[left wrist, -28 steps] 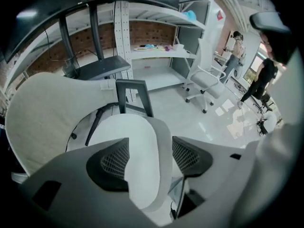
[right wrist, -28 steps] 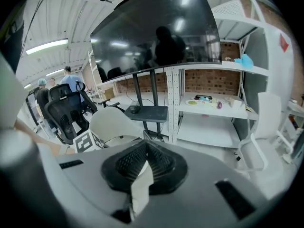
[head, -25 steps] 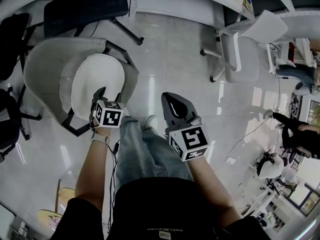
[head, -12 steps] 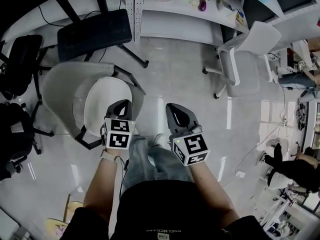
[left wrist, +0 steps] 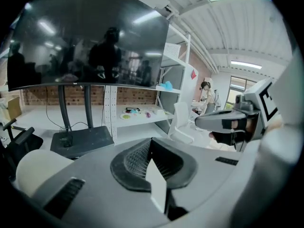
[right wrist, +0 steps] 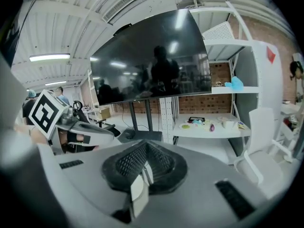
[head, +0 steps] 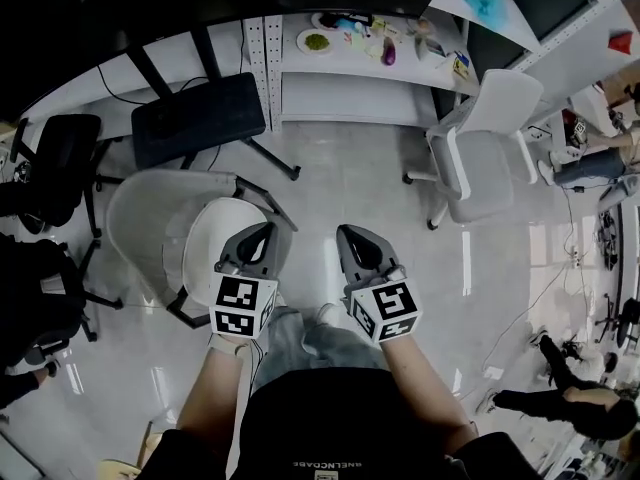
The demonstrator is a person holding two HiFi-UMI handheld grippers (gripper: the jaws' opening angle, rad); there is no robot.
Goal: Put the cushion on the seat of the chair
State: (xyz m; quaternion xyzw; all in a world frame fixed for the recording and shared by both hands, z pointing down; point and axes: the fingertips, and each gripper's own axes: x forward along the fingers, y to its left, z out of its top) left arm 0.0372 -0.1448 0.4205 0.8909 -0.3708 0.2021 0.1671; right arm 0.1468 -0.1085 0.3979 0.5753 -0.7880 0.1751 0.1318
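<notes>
A white cushion [head: 205,253] lies on the seat of the grey shell chair [head: 140,218] at the left of the head view. My left gripper [head: 264,232] hangs above the cushion's right edge, clear of it. Its jaws have just been closing, and they now meet with nothing between them [left wrist: 151,144]. My right gripper [head: 353,234] is held beside it over the floor, right of the chair. It is shut and empty [right wrist: 146,148]. Both grippers point forward, past the chair.
Behind the chair stand a black padded bench [head: 195,118] and a black office chair [head: 55,158]. A white office chair [head: 480,148] stands at the right. A white shelf [head: 330,78] with small items runs along the back, below a large dark screen [left wrist: 85,37].
The left gripper has come off the cushion's edge, risen and shut. The right gripper has also risen a little. The cushion stays on the seat.
</notes>
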